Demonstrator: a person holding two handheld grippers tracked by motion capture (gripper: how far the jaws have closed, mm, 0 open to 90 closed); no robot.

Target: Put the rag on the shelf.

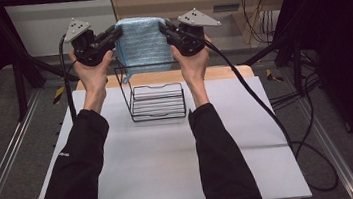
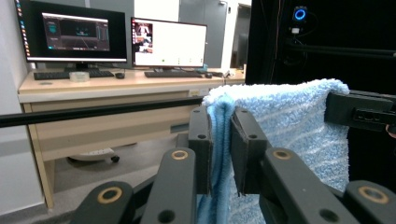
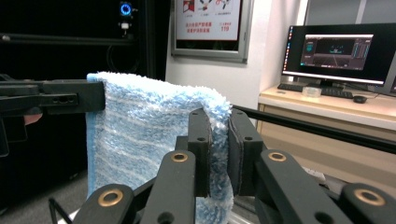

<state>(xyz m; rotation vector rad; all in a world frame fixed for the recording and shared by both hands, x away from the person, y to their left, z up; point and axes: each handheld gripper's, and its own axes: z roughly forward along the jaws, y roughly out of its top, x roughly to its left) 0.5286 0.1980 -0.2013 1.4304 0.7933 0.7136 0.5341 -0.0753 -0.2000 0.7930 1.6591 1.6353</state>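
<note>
My left gripper [image 1: 115, 34] and right gripper [image 1: 164, 28] are matte black linkages. Each carries a grey three-cornered plate [image 1: 77, 28] dotted with small dark screw holes. Brass-ringed pivots [image 2: 180, 154] mark the jaw arms, and small black screws sit in the flat rectangular pads [image 3: 201, 140]. A thick black cable [image 1: 260, 102] trails from each body. My sleeves [image 1: 78, 161] are black and long, and one bears a small pale mark.
</note>
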